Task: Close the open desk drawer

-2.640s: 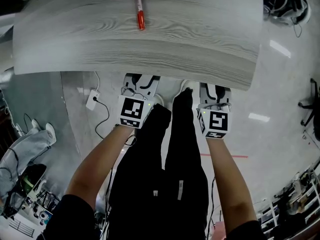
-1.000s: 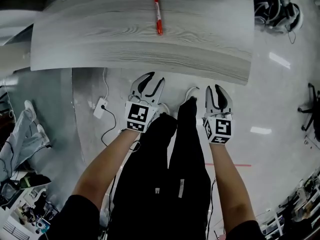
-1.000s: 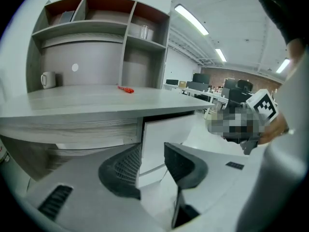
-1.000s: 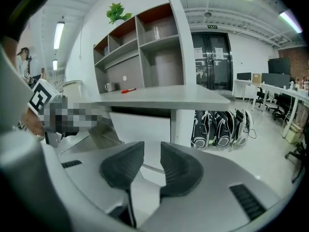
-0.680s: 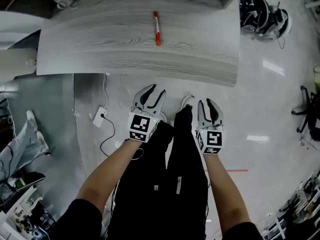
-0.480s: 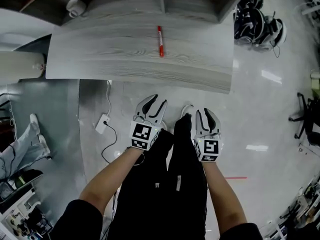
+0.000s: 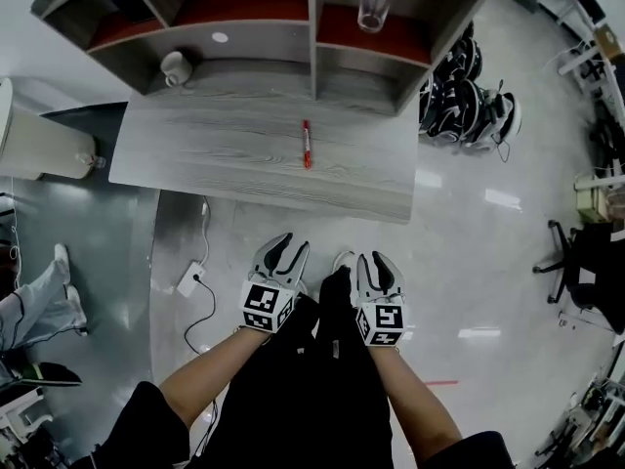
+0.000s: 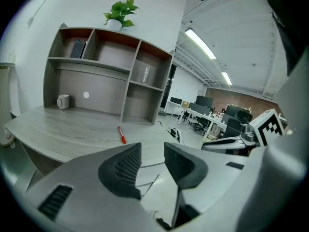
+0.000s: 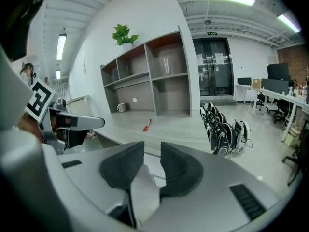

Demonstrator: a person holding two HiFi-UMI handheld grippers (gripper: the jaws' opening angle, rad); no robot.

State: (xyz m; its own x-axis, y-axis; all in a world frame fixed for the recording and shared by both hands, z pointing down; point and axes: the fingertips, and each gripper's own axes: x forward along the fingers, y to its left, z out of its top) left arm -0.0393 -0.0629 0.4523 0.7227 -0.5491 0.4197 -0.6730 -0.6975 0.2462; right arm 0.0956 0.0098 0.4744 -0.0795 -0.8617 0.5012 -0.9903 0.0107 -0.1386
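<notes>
Wood-grain desk [image 7: 215, 154] is bearing a red pen [image 7: 306, 145] while left gripper [image 7: 288, 245] and right gripper [image 7: 372, 259] are hovering near it, jaws slightly parted, empty.

A red marker [image 7: 306, 144] lies on the surface [image 7: 215, 154], a white mug [image 7: 177, 68] near its back edge, a clear glass [image 7: 370, 6] in the shelf unit [image 7: 312, 18], a potted plant [image 8: 119, 12] on top, black-and-white headsets [image 7: 467, 101] piled on the floor [image 7: 469, 223]

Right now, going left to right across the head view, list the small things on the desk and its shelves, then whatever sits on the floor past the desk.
white mug → red marker → clear glass → pile of black-and-white headsets on the floor
</notes>
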